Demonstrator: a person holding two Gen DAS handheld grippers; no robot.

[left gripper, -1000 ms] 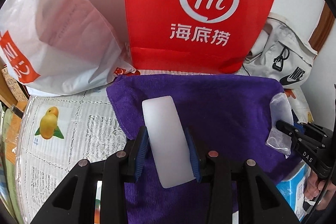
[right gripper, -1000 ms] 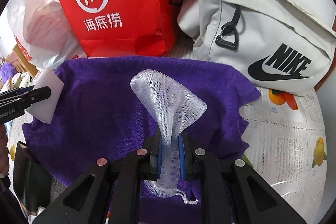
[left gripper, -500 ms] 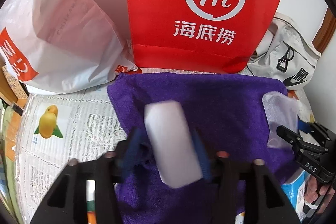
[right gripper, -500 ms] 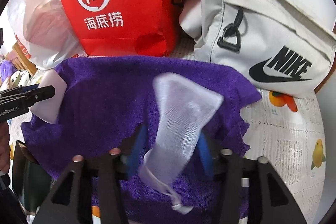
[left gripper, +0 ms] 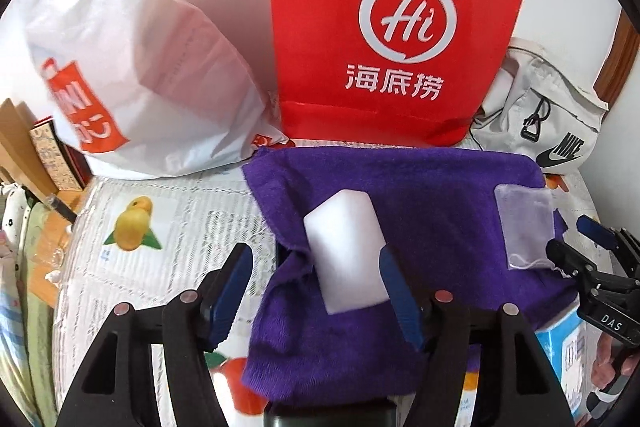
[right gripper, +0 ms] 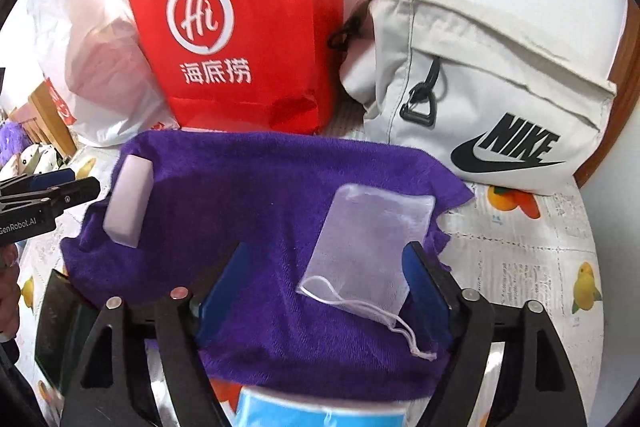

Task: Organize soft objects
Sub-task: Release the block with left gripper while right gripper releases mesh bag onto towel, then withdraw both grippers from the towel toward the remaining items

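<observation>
Now opening both: left gripper off sponge, right gripper off mesh bag, prob. laid flat on purple towel w/ space btwn.

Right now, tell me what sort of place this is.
Probably a home, on a table pushed against a wall. A fruit-print table cover lies under a purple towel, and a red shopping bag and a white Nike bag lean behind.
</observation>
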